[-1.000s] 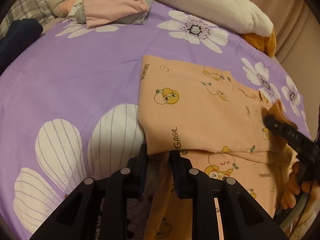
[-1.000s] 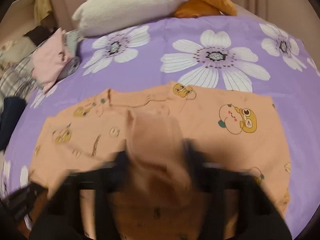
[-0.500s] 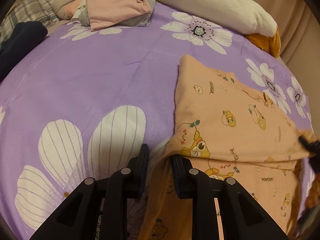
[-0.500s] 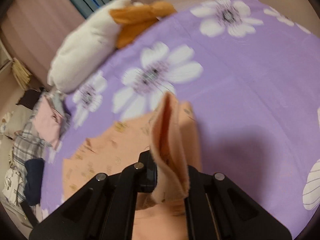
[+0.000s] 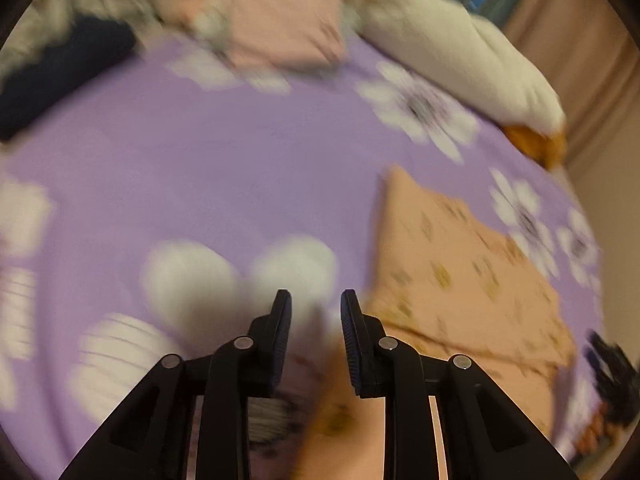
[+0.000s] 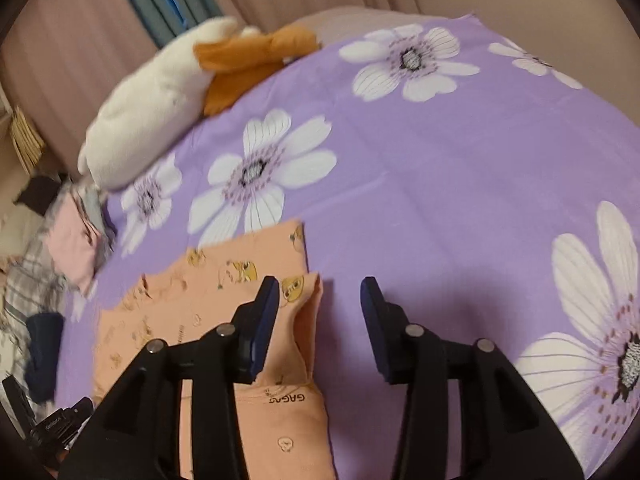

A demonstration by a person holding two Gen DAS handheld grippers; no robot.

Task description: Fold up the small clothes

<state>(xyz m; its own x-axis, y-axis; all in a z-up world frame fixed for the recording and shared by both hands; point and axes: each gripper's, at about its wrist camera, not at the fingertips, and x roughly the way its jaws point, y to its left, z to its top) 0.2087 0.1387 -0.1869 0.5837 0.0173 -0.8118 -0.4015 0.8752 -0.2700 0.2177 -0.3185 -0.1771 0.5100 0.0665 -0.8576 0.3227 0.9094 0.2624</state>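
- Peach cartoon-print garment point(image 6: 224, 320) lies on the purple floral bedsheet point(image 6: 420, 168), near its lower edge in both wrist views; one side is already turned over onto the body, so at least one fold appears made.
- Right gripper point(image 6: 318, 296): jaws are opening. The raised fold edge stands between them, against the left pad but clear of the right one; it reads as a release, not a grip.
- Left gripper point(image 5: 316, 312): jaws set narrowly apart, with nothing visibly pinched between the pads. Peach cloth lies below and to its right.
- Judgement: task partway done. This piece likely needs at least one more fold to be compact, then stacking.
- A pink folded item point(image 5: 284, 20) sits at the far end of the bed beside a dark navy piece point(image 5: 60, 68); whether these count as finished work I cannot tell.
- Left wrist view is heavily motion-blurred, so print and fold lines there are unreadable.
- Garment's near end is hidden behind both gripper bodies; its type (top or trousers) cannot be made out.
- White plush pillow point(image 6: 148, 108) with an orange part at the headboard end.
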